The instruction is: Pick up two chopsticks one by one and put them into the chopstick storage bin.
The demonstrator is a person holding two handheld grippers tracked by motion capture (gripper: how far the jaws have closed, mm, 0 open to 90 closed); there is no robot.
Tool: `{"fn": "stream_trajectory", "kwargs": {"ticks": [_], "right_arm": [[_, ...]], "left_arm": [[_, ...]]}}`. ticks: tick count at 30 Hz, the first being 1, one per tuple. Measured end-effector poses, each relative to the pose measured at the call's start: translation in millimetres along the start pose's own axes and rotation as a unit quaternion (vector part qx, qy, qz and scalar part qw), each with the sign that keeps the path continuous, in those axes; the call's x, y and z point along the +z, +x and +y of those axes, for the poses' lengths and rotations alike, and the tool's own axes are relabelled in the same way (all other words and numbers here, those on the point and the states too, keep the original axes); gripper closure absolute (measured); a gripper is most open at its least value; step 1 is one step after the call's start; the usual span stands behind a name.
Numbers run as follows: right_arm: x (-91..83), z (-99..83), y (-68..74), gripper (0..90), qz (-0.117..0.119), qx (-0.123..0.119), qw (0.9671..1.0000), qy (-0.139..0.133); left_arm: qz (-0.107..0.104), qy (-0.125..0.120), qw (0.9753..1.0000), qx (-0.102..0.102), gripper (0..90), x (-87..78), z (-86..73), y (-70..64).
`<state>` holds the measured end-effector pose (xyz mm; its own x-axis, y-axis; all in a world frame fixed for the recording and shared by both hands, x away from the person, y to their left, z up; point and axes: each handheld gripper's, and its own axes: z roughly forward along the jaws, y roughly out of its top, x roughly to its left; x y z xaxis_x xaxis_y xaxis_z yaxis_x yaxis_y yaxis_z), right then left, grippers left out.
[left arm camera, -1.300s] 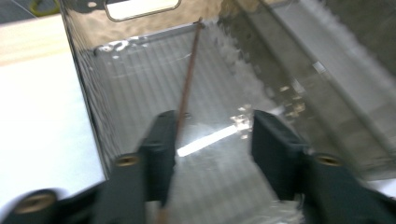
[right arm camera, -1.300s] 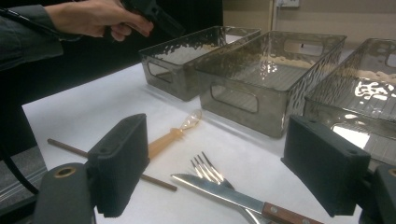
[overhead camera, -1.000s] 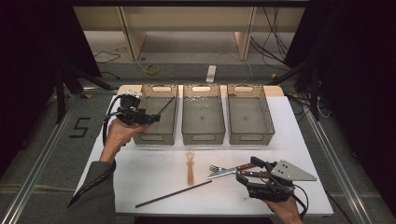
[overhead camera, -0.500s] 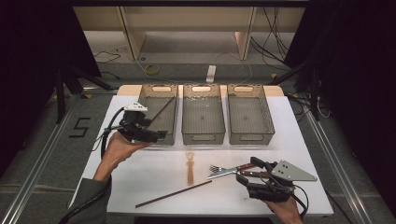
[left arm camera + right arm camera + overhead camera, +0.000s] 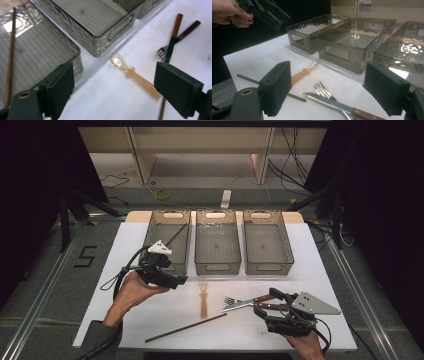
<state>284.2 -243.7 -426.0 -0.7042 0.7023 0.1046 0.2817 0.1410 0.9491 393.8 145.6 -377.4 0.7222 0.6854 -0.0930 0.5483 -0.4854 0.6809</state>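
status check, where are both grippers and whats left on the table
Left gripper open, empty, above the amber spoon. Right gripper open beside knife and fork. One chopstick in left bin, one on table. Nothing in the way.

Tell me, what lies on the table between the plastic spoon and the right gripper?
In the high view, a fork and a knife lie between the plastic spoon and the right gripper.

Translucent amber plastic spoon (image 5: 203, 296) lies flat on white table, bowl toward the bins. Untouched, just before middle bin.
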Motion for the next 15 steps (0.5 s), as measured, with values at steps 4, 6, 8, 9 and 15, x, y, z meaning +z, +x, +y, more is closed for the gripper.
{"fn": "stream_trajectory", "kwargs": {"ticks": [4, 6, 8, 9, 15], "right_arm": [[0.3, -0.1, 0.4, 22.5, 0.001, 0.0, 1.0, 0.002], [0.0, -0.1, 0.4, 22.5, 0.001, 0.0, 1.0, 0.002], [0.1, -0.1, 0.0, 22.5, 0.0, 0.0, 1.0, 0.0], [-0.1, 0.0, -0.1, 22.5, 0.0, 0.001, 1.0, 0.0], [-0.3, 0.2, -0.1, 22.5, 0.0, 0.0, 1.0, 0.0]], "left_arm": [[0.002, 0.015, 0.9998, 0.016, 16.4, 2.8, -3.9, -8.1], [0.0, 0.021, 0.9996, 0.017, 16.4, 3.9, -5.5, -11.1], [-0.004, 0.029, 0.9994, 0.021, 16.4, 5.4, -7.6, -14.2], [-0.005, 0.033, 0.9992, 0.022, 16.4, 6.0, -8.6, -15.7], [-0.012, 0.062, 0.9975, 0.031, 16.7, 12.5, -16.6, -24.7]]}}
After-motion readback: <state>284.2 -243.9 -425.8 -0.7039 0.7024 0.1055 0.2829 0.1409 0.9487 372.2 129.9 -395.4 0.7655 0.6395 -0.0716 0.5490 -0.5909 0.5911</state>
